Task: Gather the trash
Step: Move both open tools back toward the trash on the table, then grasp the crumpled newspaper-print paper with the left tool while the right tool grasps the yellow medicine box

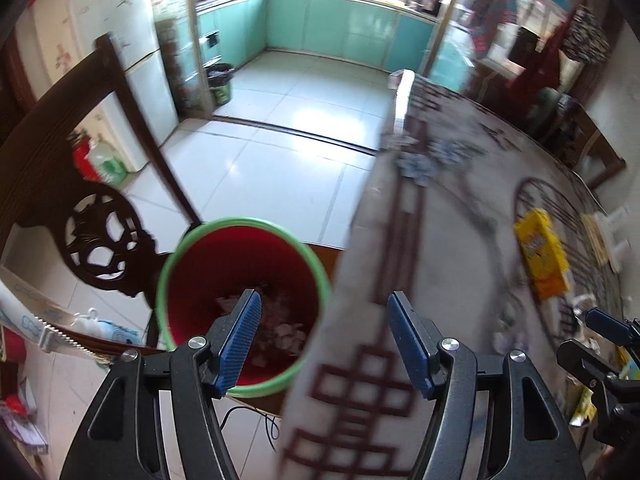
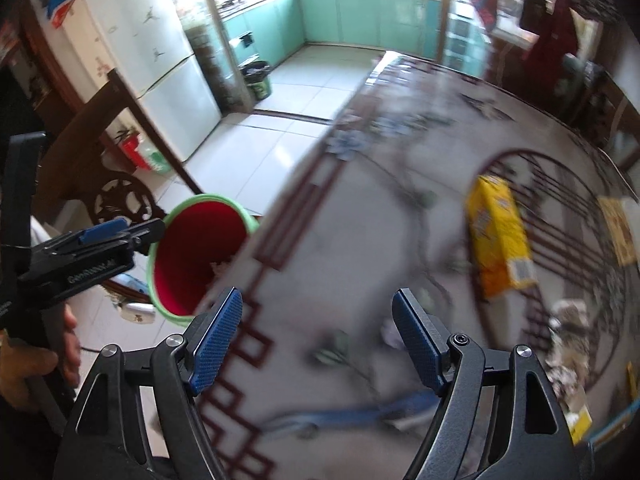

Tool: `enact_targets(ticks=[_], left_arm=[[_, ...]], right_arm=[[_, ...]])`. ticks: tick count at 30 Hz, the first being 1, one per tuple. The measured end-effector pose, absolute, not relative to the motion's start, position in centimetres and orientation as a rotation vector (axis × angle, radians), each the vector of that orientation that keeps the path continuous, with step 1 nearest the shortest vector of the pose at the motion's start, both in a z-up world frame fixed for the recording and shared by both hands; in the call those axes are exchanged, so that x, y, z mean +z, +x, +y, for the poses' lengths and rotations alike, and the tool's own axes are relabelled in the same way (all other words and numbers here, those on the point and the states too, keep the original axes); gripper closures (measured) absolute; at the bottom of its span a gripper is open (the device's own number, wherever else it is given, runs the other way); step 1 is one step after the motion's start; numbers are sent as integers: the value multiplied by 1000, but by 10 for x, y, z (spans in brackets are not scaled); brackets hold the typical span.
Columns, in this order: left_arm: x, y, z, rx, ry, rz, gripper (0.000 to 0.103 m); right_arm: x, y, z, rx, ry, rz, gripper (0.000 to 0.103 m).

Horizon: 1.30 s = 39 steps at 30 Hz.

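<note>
Left gripper [image 1: 324,334]: its two blue fingers stand wide apart with nothing between them. One finger is over the bin, the other is over the table edge.
Right gripper [image 2: 318,336]: its two blue fingers stand wide apart too, and hold nothing. It hangs over the table.
Bin [image 1: 244,308]: one red bin with a green rim. It stands upright with its mouth facing up, just beside the table edge. Pale scraps lie at the bottom.
Yellow bag [image 2: 500,236]: one flat yellow bag lies on the table, well apart from both grippers. Its long side runs away from the camera, toward the far end of the table.
Crumpled paper [image 2: 570,344]: a small heap of pale scraps lies on the table near the yellow bag, to the right of the right gripper. They are too blurry to count.
Table [image 2: 360,248]: one big table with a grey cloth and dark red line patterns.
Chair [image 1: 104,236]: one dark wooden chair with a carved back stands beside the bin.
Fridge [image 2: 152,68]: one white fridge stands behind the chair.
Far bin [image 2: 258,76]: one dark and green bin stands on the kitchen floor, far off.
</note>
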<state>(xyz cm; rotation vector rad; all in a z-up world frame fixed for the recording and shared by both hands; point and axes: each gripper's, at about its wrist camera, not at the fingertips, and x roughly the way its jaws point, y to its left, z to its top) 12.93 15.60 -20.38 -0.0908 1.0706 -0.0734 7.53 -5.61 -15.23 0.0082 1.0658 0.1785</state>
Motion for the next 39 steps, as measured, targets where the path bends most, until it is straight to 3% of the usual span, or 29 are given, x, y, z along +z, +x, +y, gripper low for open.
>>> enact_targets(ticks=[3, 10, 20, 21, 23, 25, 39], left_arm=[[-198, 120, 117, -142, -65, 1065, 38], [-192, 100, 16, -322, -14, 1097, 38], [-200, 65, -121, -554, 103, 1158, 38], [-202, 64, -131, -567, 111, 1161, 38], [-206, 61, -147, -583, 122, 1173, 38], [-212, 59, -166, -600, 134, 1192, 38], [-268, 54, -272, -732, 133, 1349, 38]], right_arm=[[-148, 55, -100, 70, 33, 1049, 24], [-162, -1, -240, -366, 205, 1042, 6], [-244, -63, -324, -532, 358, 1262, 6], [-248, -67, -325, -517, 360, 1275, 11], [-257, -74, -329, -469, 366, 1304, 34], [-259, -78, -335, -449, 363, 1317, 65], [-196, -90, -369, -412, 310, 1148, 68]])
